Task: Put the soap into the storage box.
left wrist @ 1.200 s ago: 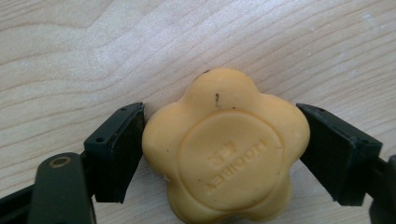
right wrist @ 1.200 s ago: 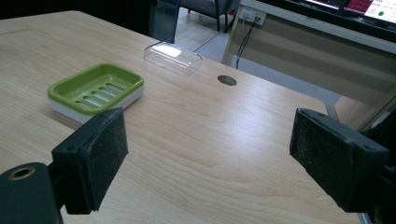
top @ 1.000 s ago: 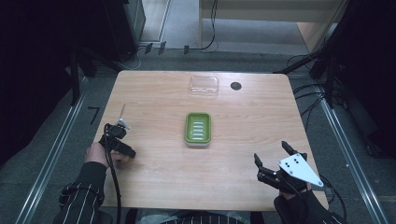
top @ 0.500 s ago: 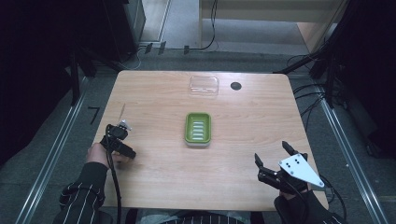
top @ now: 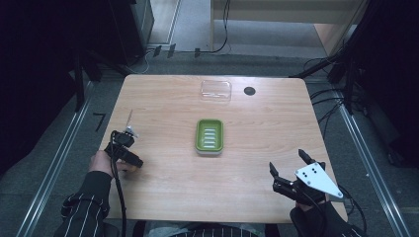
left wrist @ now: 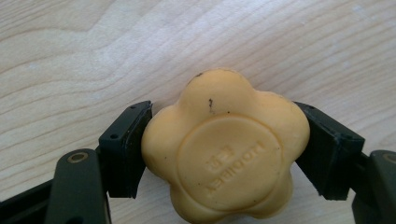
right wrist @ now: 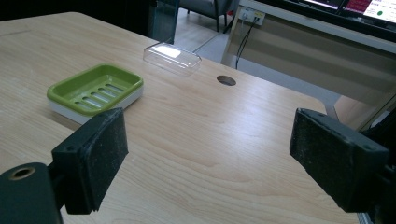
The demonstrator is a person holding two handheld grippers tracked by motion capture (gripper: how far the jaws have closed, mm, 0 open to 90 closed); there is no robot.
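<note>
The left hand-held gripper point(left wrist: 224, 154) is pinching a flower-shaped yellow soap point(left wrist: 225, 148) low over the bench point(top: 276, 128); its rounded lobes could be slipping loose. The right hand-held gripper point(right wrist: 219, 163) is hanging spread, empty.

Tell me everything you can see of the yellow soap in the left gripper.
The soap is a pale yellow-orange bar shaped like a rounded flower with lobes around a raised round centre carrying embossed lettering, too faint to read. Its surface looks matte and waxy, with a few small dark specks. It sits over the wooden table, pressed on both sides by the black pads of the left gripper. Whether it touches the table is unclear.
</note>
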